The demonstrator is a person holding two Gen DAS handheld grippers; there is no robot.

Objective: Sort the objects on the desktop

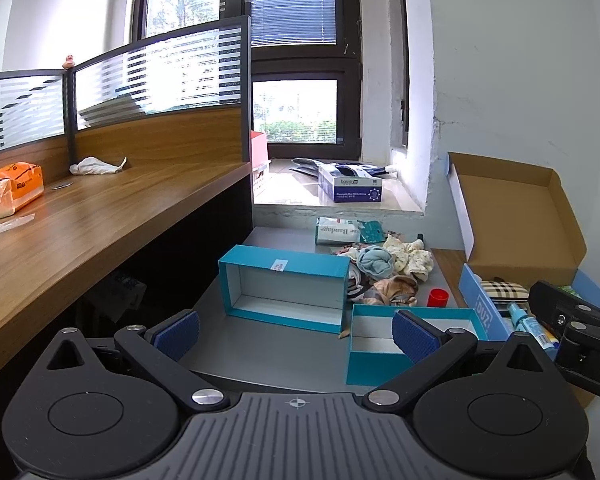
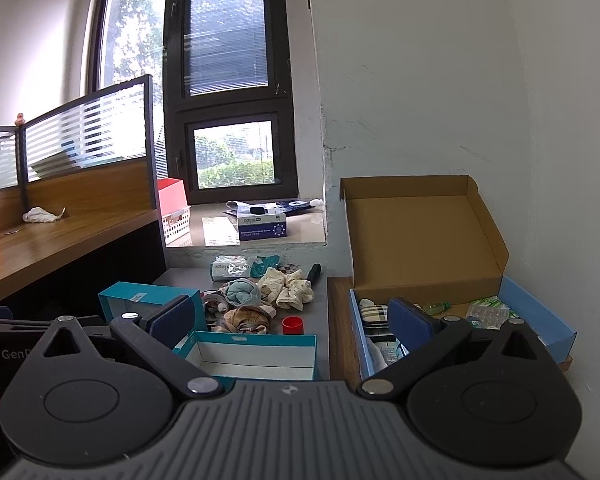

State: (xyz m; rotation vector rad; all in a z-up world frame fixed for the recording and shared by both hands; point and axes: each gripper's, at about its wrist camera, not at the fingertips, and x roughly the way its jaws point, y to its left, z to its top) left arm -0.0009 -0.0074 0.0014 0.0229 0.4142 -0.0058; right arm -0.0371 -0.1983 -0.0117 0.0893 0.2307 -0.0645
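Observation:
Two empty teal boxes stand on the grey table: a larger one (image 1: 286, 288) (image 2: 148, 300) behind and a smaller one (image 1: 380, 344) (image 2: 256, 354) in front. Behind them lies a heap of cloth scrunchies (image 1: 388, 270) (image 2: 260, 294), a red cap (image 1: 438, 298) (image 2: 293, 325) and a bandage packet (image 1: 336, 231) (image 2: 230, 267). An open blue cardboard box (image 1: 520, 220) (image 2: 420, 240) at the right holds a plaid case (image 1: 504, 291) (image 2: 374, 314), a small bottle and blister packs. My left gripper (image 1: 296, 334) is open and empty above the table. My right gripper (image 2: 290, 320) is open and empty too.
A wooden desk (image 1: 100, 216) with a glass partition runs along the left, carrying an orange tissue pack (image 1: 14, 192) and a crumpled tissue (image 1: 94, 166). A glove box (image 1: 350, 188) (image 2: 262, 227) sits on the window sill. A white wall is at the right.

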